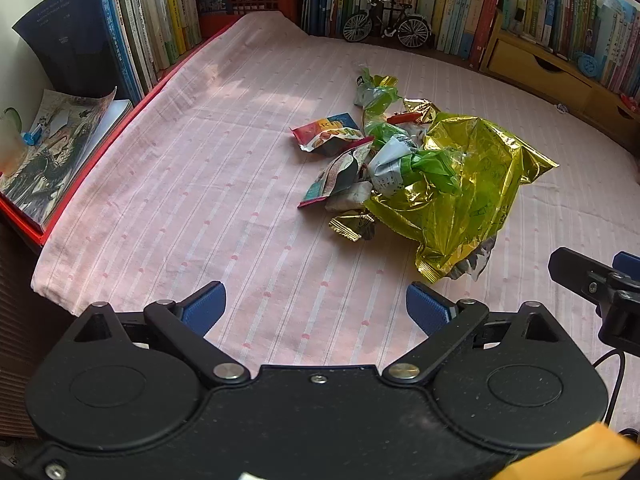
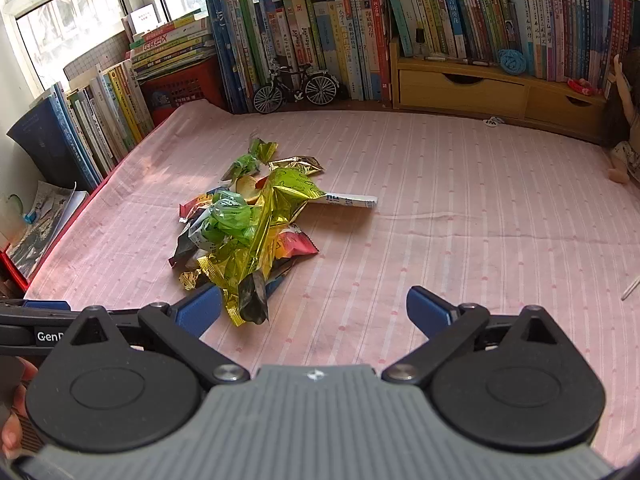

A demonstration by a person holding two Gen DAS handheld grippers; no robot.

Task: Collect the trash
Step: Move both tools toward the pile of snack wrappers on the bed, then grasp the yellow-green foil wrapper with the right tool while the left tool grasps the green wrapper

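A heap of snack wrappers lies on the pink striped cloth [image 1: 180, 208]. Its biggest piece is a crumpled gold foil bag [image 1: 472, 192] [image 2: 260, 240]; green wrappers [image 1: 432, 160], a red and blue packet [image 1: 328, 130] and a white strip [image 2: 352, 201] lie around it. My left gripper [image 1: 316, 306] is open, near the table's front edge, short of the heap and to its left. My right gripper [image 2: 314, 306] is open too, with the gold bag's near end just ahead of its left finger [image 2: 200, 312]. Neither holds anything.
Rows of upright books [image 2: 320, 40] line the back and left sides. A model bicycle [image 2: 296, 88] and a wooden drawer unit [image 2: 496, 88] stand at the back. A red crate [image 1: 248, 0] and an open magazine [image 1: 52, 148] sit at the left. A doll [image 2: 624, 152] leans at the right.
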